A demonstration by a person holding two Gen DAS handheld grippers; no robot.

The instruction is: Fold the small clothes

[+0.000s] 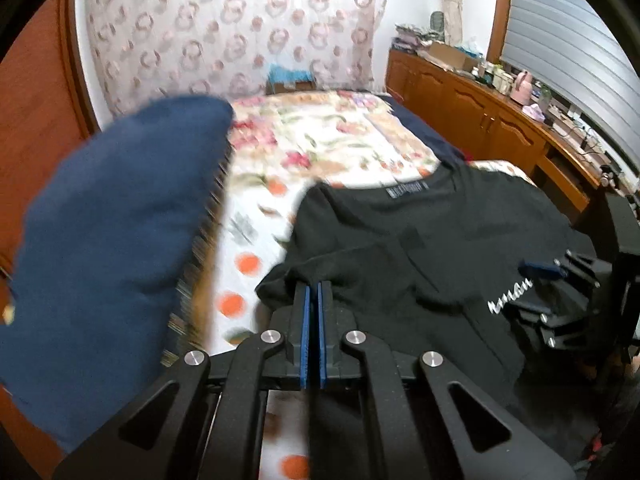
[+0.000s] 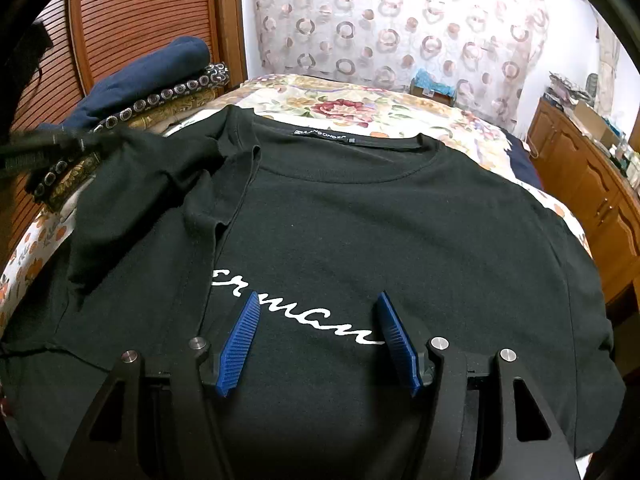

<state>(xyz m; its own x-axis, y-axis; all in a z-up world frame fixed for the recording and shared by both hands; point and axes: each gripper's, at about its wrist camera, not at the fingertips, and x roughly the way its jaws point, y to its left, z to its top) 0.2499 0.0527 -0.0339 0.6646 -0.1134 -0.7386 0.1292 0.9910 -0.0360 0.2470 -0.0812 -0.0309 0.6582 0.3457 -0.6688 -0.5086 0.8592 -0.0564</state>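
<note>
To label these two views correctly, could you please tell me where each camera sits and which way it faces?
Left wrist: on the left hand-held gripper, facing up the bed; jaws shut on the black T-shirt sleeve.
Right wrist: on the right hand-held gripper, over the shirt's white lettering; jaws open.
Shared: T-shirt, bed, curtain, wooden cabinets; each shows the other gripper.

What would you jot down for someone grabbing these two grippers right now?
Left gripper: shut on the black T-shirt's sleeve edge.
Right gripper: open above the shirt's white lettering, holding nothing.
The shirt lies face up on the floral bedspread, collar away from you, the left-hand sleeve already drawn in over the chest.
Left to do: the other sleeve, then fold the body.
</note>
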